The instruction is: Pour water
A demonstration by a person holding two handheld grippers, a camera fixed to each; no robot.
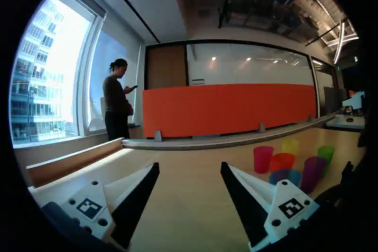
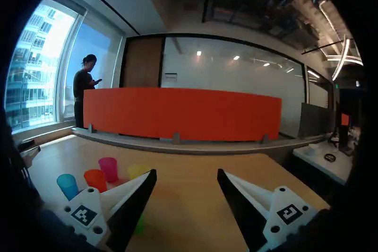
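On desk, cups right of L tongs

a light wooden tabletop carries a close cluster of upright plastic cups, set short of its far edge: pink cup, yellow cup, orange cup, green cup, blue cup, purple cup.
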